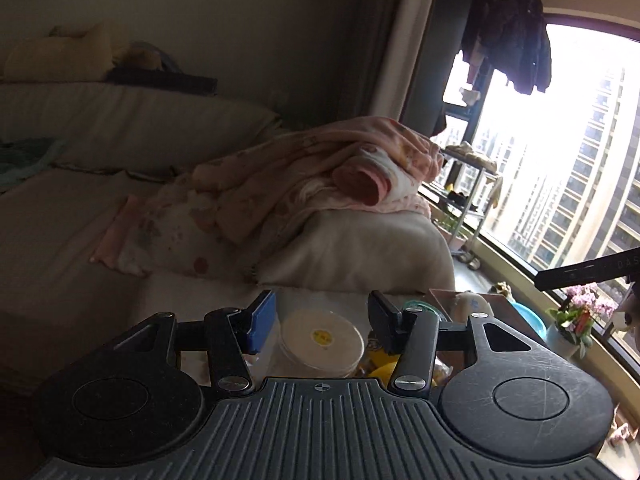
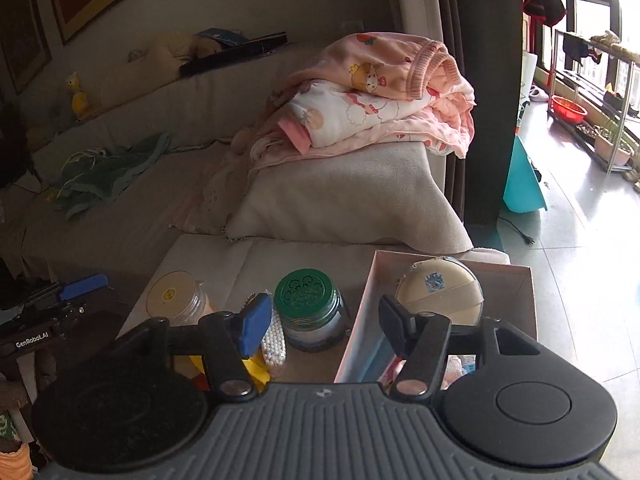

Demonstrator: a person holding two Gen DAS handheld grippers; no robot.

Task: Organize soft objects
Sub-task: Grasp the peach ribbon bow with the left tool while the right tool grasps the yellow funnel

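Note:
A heap of pink printed clothes and blankets (image 1: 320, 168) lies on the sofa armrest (image 1: 360, 248); it also shows in the right wrist view (image 2: 380, 92) on the same armrest (image 2: 344, 200). A green cloth (image 2: 108, 172) lies crumpled on the sofa seat. My left gripper (image 1: 322, 322) is open and empty, held well short of the heap, above a small table. My right gripper (image 2: 324, 324) is open and empty, also over that table. The left gripper shows at the left edge of the right wrist view (image 2: 60, 300).
On the table stand a cream-lidded jar (image 2: 176, 296), a green-lidded jar (image 2: 310, 304) and an open box (image 2: 504, 280) holding a round cream object. A yellow toy (image 2: 78, 94) sits on the sofa back. A shelf rack (image 2: 600, 100) and window are on the right.

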